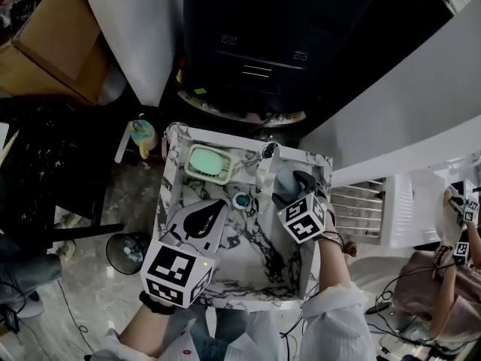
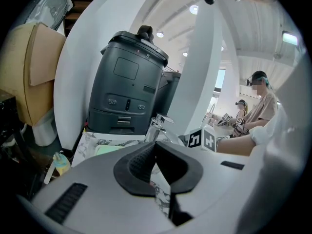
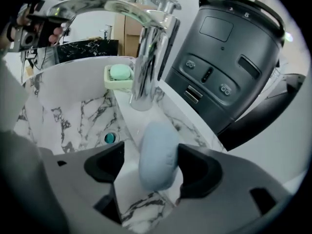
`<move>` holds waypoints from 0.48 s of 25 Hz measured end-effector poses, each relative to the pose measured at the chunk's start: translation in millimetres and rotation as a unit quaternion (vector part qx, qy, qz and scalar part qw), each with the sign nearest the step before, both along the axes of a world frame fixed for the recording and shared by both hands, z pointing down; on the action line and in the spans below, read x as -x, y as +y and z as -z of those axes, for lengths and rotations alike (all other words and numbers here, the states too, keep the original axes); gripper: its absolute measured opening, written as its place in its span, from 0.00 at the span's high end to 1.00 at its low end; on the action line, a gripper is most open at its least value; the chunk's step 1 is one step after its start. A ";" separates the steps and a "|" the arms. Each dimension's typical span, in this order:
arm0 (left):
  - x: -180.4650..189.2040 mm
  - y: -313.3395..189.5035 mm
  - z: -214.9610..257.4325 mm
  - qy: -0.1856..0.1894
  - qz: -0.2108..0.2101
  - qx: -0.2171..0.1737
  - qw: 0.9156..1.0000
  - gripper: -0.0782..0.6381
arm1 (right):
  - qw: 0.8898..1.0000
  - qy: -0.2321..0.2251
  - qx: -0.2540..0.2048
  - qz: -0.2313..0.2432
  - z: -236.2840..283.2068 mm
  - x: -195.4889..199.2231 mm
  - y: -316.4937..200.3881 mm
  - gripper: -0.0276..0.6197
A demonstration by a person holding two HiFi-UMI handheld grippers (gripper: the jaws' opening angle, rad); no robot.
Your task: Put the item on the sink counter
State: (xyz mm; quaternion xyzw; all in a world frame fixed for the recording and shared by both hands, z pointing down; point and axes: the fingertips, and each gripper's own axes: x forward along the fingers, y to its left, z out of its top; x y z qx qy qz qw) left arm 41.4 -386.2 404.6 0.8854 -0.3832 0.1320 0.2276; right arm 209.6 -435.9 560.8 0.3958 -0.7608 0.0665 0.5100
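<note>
A soft pale-blue item point(image 3: 157, 152) lies on the marble sink counter point(image 3: 183, 126) just right of the chrome faucet point(image 3: 146, 57). My right gripper point(image 3: 152, 165) is open around it, with the left pad clear of it and the right pad beside its edge. In the head view the right gripper point(image 1: 291, 188) is at the sink's back right corner, over the blue item point(image 1: 285, 179). My left gripper point(image 1: 204, 218) hovers over the marble basin point(image 1: 248, 265) with its pads together and nothing between them; the left gripper point(image 2: 156, 160) faces the faucet point(image 2: 157, 126).
A soap dish with green soap point(image 1: 209, 164) sits at the sink's back left, and a teal drain point(image 1: 241, 199) is in the basin. A black machine point(image 1: 255, 51) stands behind the sink. A cardboard box point(image 1: 52, 43), a small bottle point(image 1: 143, 135) and a black bin point(image 1: 126, 250) are at left; another person point(image 1: 443, 277) is at right.
</note>
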 end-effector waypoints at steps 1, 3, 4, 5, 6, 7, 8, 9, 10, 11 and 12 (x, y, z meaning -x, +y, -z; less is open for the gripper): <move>0.2 0.1 0.5 0.000 0.000 0.000 1.000 0.87 | 1.000 0.002 -0.009 -0.002 0.2 0.2 0.6 0.43; 1.0 0.0 1.2 0.002 0.001 -0.001 1.000 0.87 | 1.000 0.001 -0.024 -0.012 2.9 -0.9 -0.2 0.53; 1.5 -0.3 1.4 0.002 0.002 -0.001 1.000 0.87 | 1.000 0.002 -0.026 -0.013 3.6 -1.1 -0.5 0.54; 2.3 -0.6 1.6 0.002 0.002 -0.001 1.000 0.87 | 1.000 0.004 -0.025 -0.012 3.7 -0.7 -0.5 0.55; 3.0 -0.8 1.8 0.002 0.003 -0.001 1.000 0.87 | 1.000 0.006 -0.022 -0.011 3.7 0.2 -0.3 0.56; 3.7 -0.9 2.0 0.001 0.003 0.000 1.000 0.87 | 1.000 0.007 -0.018 -0.010 3.7 1.3 -0.1 0.58; 4.1 -0.7 2.3 0.001 0.003 0.000 1.000 0.87 | 1.000 0.008 -0.015 -0.010 3.7 2.3 0.3 0.59; 4.3 -0.2 2.4 0.001 0.002 0.000 1.000 0.87 | 1.000 0.008 -0.012 -0.011 3.8 2.7 0.8 0.60; 4.4 0.5 2.7 0.001 0.001 0.000 1.000 0.87 | 1.000 0.007 -0.010 -0.014 3.8 2.7 1.4 0.61; 4.5 1.1 3.0 0.001 0.001 -0.001 1.000 0.87 | 1.000 0.005 -0.007 -0.019 3.8 2.2 1.9 0.61; 4.7 1.6 3.5 0.001 0.000 -0.001 1.000 0.87 | 1.000 0.001 -0.003 -0.026 3.9 1.7 2.4 0.62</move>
